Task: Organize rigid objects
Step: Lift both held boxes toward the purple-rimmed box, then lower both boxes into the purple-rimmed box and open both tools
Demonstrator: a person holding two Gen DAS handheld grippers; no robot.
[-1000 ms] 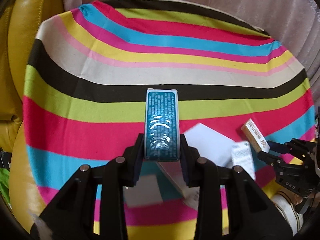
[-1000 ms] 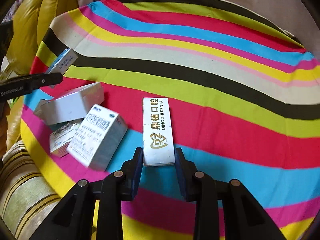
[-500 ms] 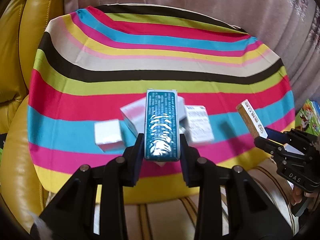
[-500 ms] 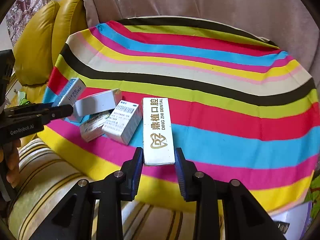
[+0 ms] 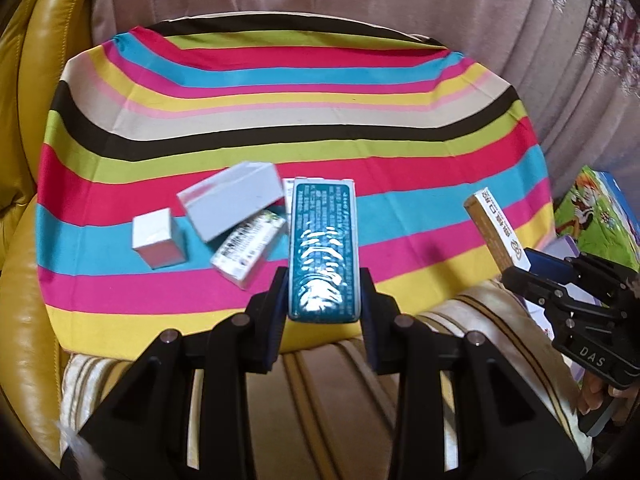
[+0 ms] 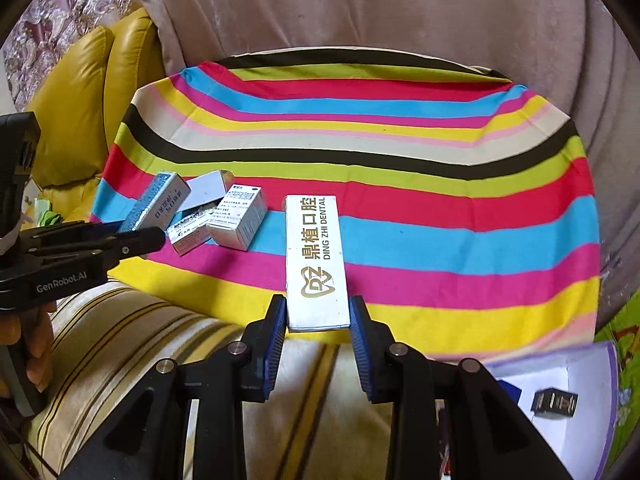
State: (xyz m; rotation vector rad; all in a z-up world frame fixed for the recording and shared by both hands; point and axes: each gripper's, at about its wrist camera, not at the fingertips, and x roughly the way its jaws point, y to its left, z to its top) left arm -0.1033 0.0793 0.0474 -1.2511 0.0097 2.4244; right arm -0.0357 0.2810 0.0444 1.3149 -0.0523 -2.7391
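My left gripper (image 5: 324,300) is shut on a long teal box (image 5: 322,248), held above the front edge of the striped cloth (image 5: 280,120). My right gripper (image 6: 318,316) is shut on a white dental box (image 6: 315,260) with gold lettering; it also shows in the left wrist view (image 5: 496,228). On the cloth lie a small white cube box (image 5: 158,238), a grey-white box (image 5: 234,204) and a printed medicine box (image 5: 248,250), clustered together. From the right wrist view the cluster (image 6: 236,216) lies left of the dental box, beside the left gripper (image 6: 148,236).
The cloth covers a seat cushion backed by pinkish upholstery (image 6: 360,12). A yellow leather cushion (image 6: 80,92) is on the left. A striped beige fabric (image 6: 120,340) hangs in front. A white open box (image 6: 560,396) holding a small dark item sits low right, beside a green picture box (image 5: 592,208).
Both grippers have pulled back and up from the cloth, each still holding its box. The cloth and the box cluster now look smaller and farther off, and the white open box has come into view.
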